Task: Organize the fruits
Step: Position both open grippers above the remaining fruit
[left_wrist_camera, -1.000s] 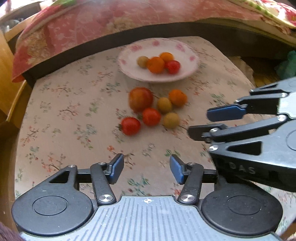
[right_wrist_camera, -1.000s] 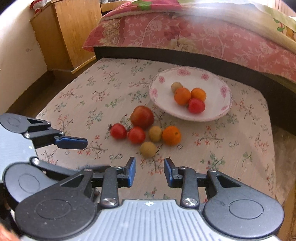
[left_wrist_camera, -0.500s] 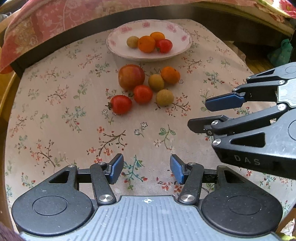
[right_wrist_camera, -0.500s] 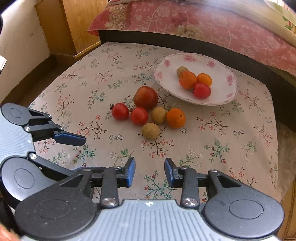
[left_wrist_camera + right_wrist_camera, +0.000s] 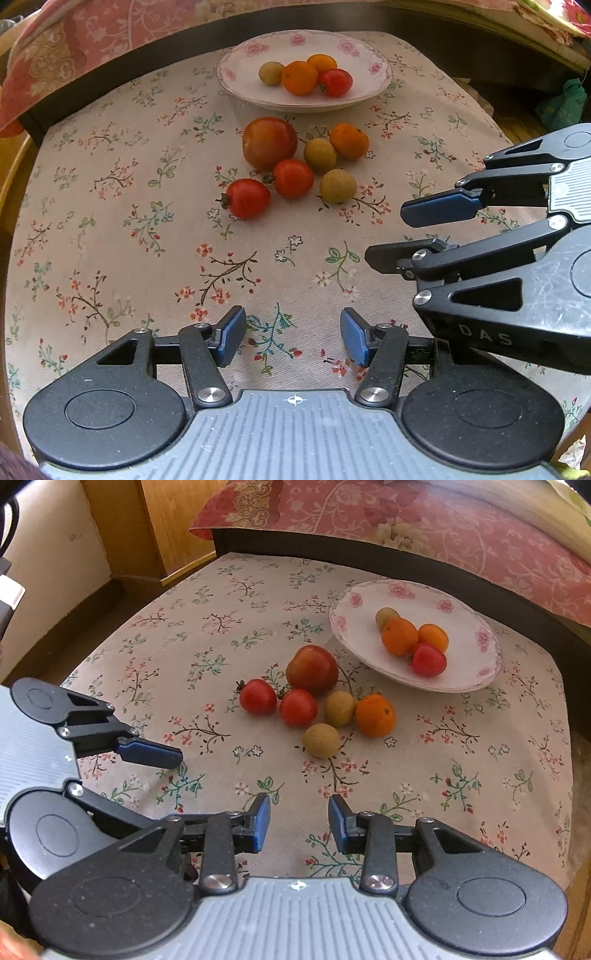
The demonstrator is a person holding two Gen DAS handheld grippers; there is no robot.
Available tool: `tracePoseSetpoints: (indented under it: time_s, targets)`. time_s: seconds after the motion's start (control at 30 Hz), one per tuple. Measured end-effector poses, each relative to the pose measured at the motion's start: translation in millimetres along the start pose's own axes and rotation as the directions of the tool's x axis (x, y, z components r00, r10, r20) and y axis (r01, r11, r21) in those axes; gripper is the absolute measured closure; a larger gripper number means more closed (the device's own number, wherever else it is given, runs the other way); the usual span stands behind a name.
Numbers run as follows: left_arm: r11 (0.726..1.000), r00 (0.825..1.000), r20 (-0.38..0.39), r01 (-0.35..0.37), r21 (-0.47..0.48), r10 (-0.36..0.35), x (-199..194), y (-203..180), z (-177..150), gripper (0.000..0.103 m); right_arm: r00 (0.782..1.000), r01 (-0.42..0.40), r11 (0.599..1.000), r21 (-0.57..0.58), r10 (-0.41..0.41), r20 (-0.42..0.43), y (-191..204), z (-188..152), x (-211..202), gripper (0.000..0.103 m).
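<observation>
A white floral plate [image 5: 236, 79] [image 5: 354, 627] at the far side of the table holds several small fruits: oranges, a red tomato and a tan one. In front of it a loose cluster lies on the cloth: a large red apple [image 5: 269, 142] [image 5: 312, 669], two red tomatoes [image 5: 246, 197] [image 5: 258, 696], two tan round fruits [image 5: 337, 185] [image 5: 321, 740] and an orange [image 5: 348, 140] [image 5: 375, 715]. My left gripper [image 5: 292, 341] is open and empty, well short of the cluster. My right gripper [image 5: 299, 827] is open and empty, also short of it, and shows at the right of the left wrist view [image 5: 402, 230].
The table wears a floral cloth [image 5: 110, 221]. A bed with a pink floral cover [image 5: 443, 528] runs along the far edge behind the plate. A wooden cabinet [image 5: 147, 524] stands at the far left. The floor drops off beyond the table's left and right edges.
Both grippers have moved forward and lower toward the fruit cluster, which looks larger now. Both stay open. No fruit has moved.
</observation>
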State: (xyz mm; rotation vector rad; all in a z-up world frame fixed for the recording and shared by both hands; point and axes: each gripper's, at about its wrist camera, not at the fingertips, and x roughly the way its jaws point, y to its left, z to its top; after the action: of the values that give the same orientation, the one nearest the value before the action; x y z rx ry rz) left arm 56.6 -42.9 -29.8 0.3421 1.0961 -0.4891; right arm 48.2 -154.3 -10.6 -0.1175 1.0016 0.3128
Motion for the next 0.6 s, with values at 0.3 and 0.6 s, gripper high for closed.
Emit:
tracePoseSetpoints:
  time_s: [0.3,0.6]
  targets:
    - [1.000,1.000,0.001,-0.001,0.000,0.001,0.4,0.7,0.5,0.038,1.000,0.001,1.000,0.010,-0.001,-0.005,-3.6,1.9,4.2,0.066]
    - [1.000,1.000,0.002,-0.001,0.000,0.001,1.6,1.4,0.9,0.038,1.000,0.002,1.000,0.015,-0.002,-0.001,-6.1,5.0,6.4,0.066]
